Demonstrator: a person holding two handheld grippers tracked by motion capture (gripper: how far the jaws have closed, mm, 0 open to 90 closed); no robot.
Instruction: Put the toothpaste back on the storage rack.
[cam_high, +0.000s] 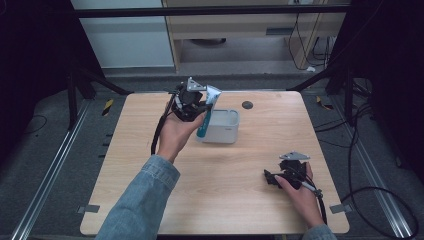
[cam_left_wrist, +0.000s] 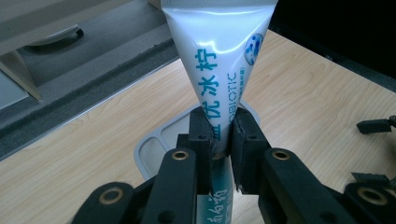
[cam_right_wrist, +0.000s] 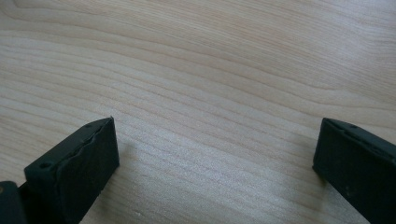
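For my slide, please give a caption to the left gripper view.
Left gripper clamps a toothpaste tube above the white container on the wooden table.

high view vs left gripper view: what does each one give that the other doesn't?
High view alone: the person's forearms, the right tongs resting low at the table's right with jaws apart, the floor and the dark frame around the table.

Left gripper view alone: both pads pressed on the toothpaste tube, and its blue printed lettering.

Both: the left tongs shut on the tube, held above the white bin on the wooden table.
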